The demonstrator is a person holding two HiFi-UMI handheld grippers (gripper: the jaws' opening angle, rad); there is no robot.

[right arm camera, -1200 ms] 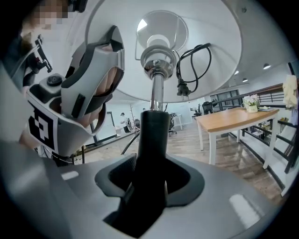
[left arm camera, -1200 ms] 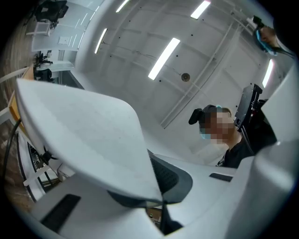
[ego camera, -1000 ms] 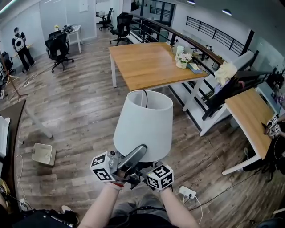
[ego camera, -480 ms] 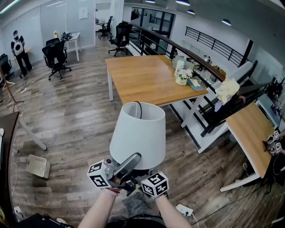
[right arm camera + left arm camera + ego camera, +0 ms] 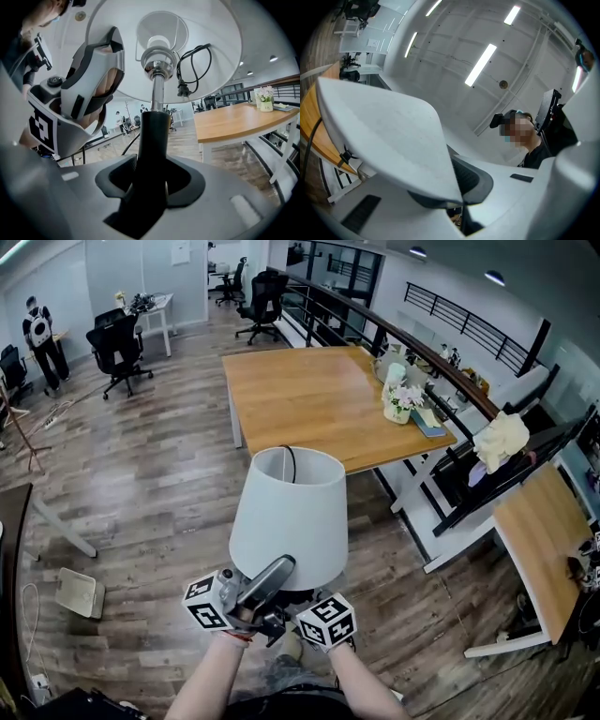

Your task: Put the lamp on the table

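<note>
Short of the wooden table, above the plank floor, the lamp hangs roughly upright in mid-air, clear of the table's near edge. Jaws of the left gripper are almost together, pinching the thin lower rim of the white shade. Jaws of the right gripper are spread fairly wide, clamped on the black stem beneath the shade. A black cord is coiled inside the shade.

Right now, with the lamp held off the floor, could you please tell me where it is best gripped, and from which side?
Probably the black stem under the shade, approached crosswise from the side, as the right tongs hold it: narrow, rigid, it fits between the jaws. The wide, thin shade only allows a rim pinch, as the left tongs show.
</note>
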